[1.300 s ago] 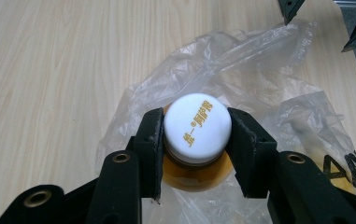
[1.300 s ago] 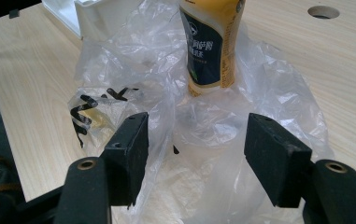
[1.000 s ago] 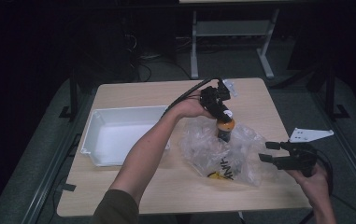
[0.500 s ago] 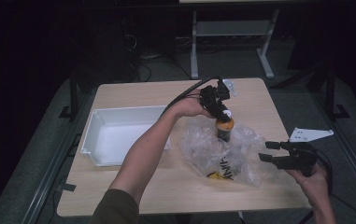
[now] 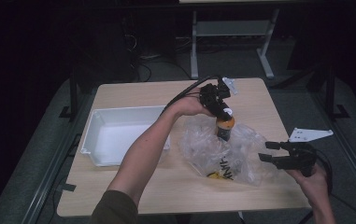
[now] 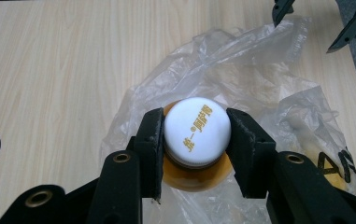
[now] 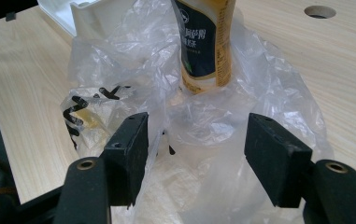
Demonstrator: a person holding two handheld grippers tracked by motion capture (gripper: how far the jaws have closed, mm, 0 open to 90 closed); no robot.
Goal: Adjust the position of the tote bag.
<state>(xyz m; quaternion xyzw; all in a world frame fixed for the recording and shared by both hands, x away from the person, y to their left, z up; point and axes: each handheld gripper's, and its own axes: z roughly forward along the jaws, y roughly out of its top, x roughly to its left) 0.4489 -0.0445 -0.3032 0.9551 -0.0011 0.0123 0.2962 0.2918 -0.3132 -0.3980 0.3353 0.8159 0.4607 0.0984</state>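
An amber drink bottle (image 5: 224, 127) with a white cap (image 6: 195, 133) and a dark label (image 7: 206, 42) stands upright inside a crumpled clear plastic bag (image 5: 222, 158) on the wooden table (image 5: 166, 186). My left gripper (image 5: 223, 113) points down from above and is shut on the bottle's cap, one pad on each side (image 6: 195, 135). My right gripper (image 5: 263, 151) is at the bag's right edge, pointing left. Its jaws stand open (image 7: 196, 154), with loose bag film (image 7: 213, 121) between them and apart from both pads. Black print marks the bag's lower part.
A white rectangular tray (image 5: 119, 133) lies on the table's left half, its corner (image 7: 84, 14) just behind the bag. A round hole (image 7: 319, 11) is cut in the tabletop. Dark floor and a metal frame (image 5: 231, 32) lie beyond the far edge.
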